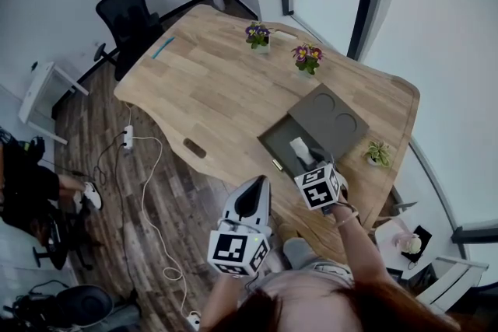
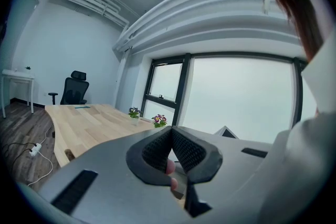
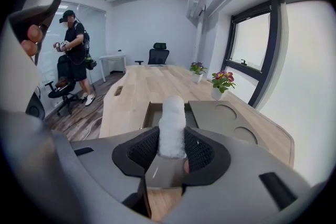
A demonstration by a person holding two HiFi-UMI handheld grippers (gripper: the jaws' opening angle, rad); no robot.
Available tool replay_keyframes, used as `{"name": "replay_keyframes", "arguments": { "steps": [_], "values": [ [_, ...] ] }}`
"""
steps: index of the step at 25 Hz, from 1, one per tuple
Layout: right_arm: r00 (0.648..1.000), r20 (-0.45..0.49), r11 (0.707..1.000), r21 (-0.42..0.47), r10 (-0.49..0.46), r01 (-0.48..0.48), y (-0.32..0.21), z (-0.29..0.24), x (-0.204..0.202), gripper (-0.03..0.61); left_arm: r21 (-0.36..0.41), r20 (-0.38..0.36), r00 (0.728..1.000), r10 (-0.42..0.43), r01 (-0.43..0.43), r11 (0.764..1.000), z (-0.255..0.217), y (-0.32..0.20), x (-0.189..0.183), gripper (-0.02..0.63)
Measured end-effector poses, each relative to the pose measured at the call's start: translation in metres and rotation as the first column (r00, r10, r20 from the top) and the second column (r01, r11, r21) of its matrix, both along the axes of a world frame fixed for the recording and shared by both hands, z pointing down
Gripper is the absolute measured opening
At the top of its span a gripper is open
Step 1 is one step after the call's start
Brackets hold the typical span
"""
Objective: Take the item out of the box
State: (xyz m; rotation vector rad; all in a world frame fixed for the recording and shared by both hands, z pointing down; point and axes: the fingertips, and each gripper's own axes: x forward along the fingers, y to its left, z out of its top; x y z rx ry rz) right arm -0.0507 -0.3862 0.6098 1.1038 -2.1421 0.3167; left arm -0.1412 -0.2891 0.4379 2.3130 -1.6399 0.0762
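The lower end of the white, fuzzy-looking soft cylinder point(image 3: 172, 122) is hidden from me behind the body of the right claw point(image 3: 172, 147), so I can't tell whether it has cleared the open grey-brown cardboard box point(image 3: 148, 114) or rests inside it. What I do see in the right gripper view is the claw clamped on the cylinder, with both ribbed pads pressed against its sides. It stands upright with a rounded top, the box just behind it.

From the head view, the claw's marker cube covers the near corner of the box, and the cylinder shows only as a small pale shape over the box interior, probably just above the rim. The box lid point(image 1: 331, 114), with two round recesses, lies flat beside the box on the light wooden tabletop point(image 1: 202, 89).

The left claw point(image 2: 171, 147) is closed with nothing in it and is held off the tabletop's near edge.
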Motion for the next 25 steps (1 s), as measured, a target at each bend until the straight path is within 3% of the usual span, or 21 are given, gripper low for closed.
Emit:
{"name": "replay_keyframes", "arguments": {
  "steps": [25],
  "values": [
    [0.983,0.181,0.988,0.142,0.037,-0.064,0.067,-0.095,0.004,0.138,0.103,0.022,1.000,0.011,-0.013,0.995,-0.039,0.061,0.002,0.000]
  ]
}}
